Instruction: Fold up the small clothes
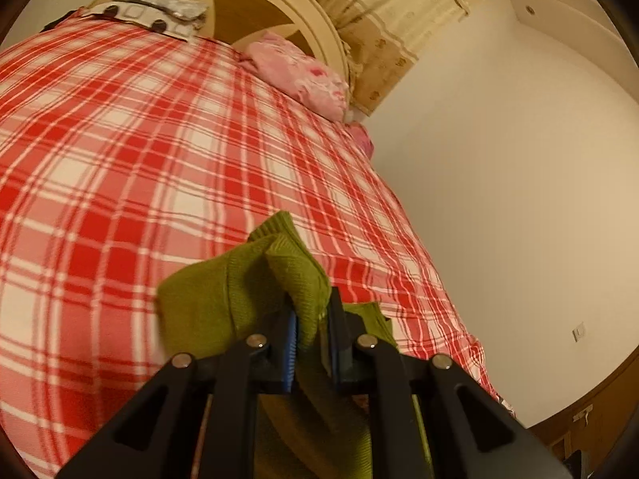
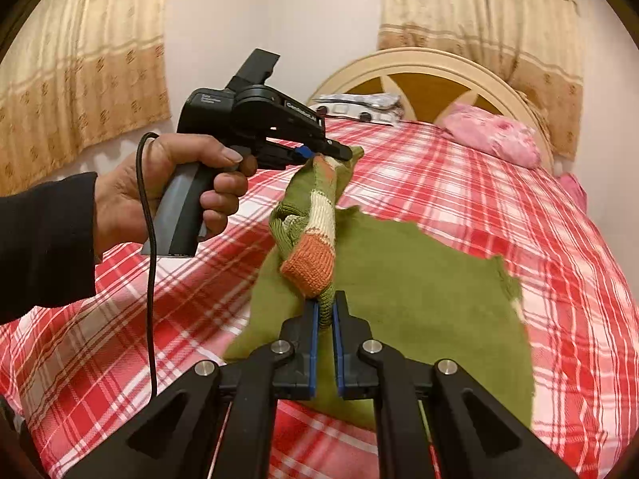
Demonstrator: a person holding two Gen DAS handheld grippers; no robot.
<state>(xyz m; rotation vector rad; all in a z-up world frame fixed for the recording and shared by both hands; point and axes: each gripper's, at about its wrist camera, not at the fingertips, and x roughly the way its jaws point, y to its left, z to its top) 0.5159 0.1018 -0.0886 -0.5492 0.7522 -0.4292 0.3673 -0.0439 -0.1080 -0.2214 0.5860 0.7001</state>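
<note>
Both grippers pinched the sweater, lifted over the bed

Left gripper clamped the far end, right gripper the near end; sweater edge stretched lengthwise between them, body draped on bed

Both hand-held grippers, left and right, clamped, raised, near together.

Plaid bed carries green sweater, pink pillow.

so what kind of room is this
Most likely a home bedroom: a bed under a red plaid sheet, a cream arched headboard with a pink pillow against it, and patterned curtains over the wall.
</note>
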